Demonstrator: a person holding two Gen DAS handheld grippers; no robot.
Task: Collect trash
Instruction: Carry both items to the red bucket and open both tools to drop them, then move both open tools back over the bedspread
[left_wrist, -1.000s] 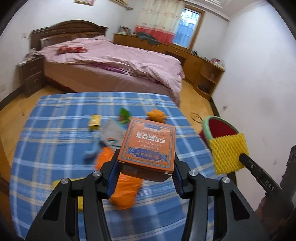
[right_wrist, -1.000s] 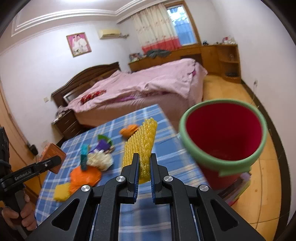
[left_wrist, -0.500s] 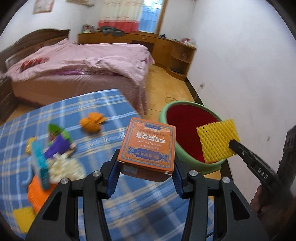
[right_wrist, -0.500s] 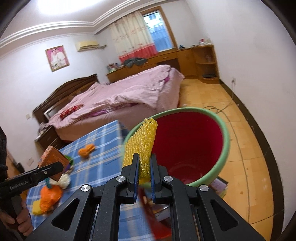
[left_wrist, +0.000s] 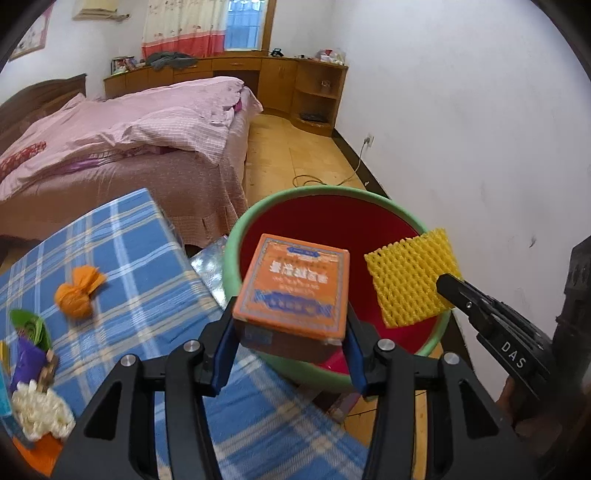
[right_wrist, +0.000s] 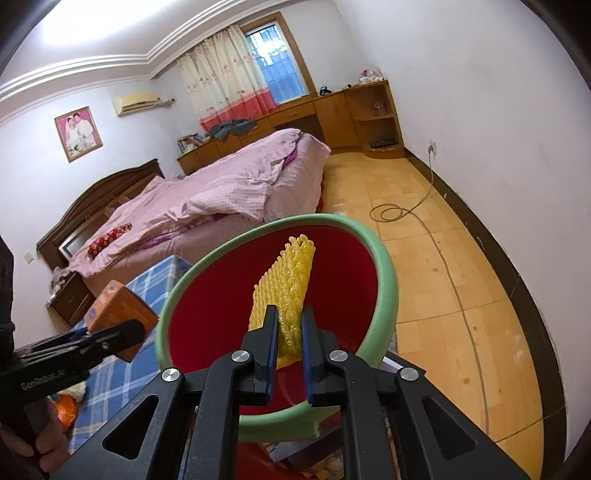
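Note:
My left gripper (left_wrist: 290, 328) is shut on an orange box (left_wrist: 295, 288) and holds it over the near rim of the red bin with a green rim (left_wrist: 236, 236). My right gripper (right_wrist: 289, 332) is shut on a yellow foam net (right_wrist: 288, 280) over the same bin (right_wrist: 388, 288). The net also shows in the left wrist view (left_wrist: 410, 277) at the bin's right rim, and the box shows in the right wrist view (right_wrist: 118, 306) at the bin's left. More trash lies on the blue plaid table (left_wrist: 140, 258): an orange crumpled wrapper (left_wrist: 77, 291), a white wad (left_wrist: 37, 410), a purple packet (left_wrist: 26, 362).
The bin stands on the floor off the table's right edge, on a stack of books (left_wrist: 210, 266). A pink bed (left_wrist: 129, 136) is behind the table. A white wall (left_wrist: 480, 129) is close on the right, and a cable (right_wrist: 439, 243) lies on the wooden floor.
Both grippers have swung right from above the table to above the bin, each still holding its item. The bin now fills the middle of both views.

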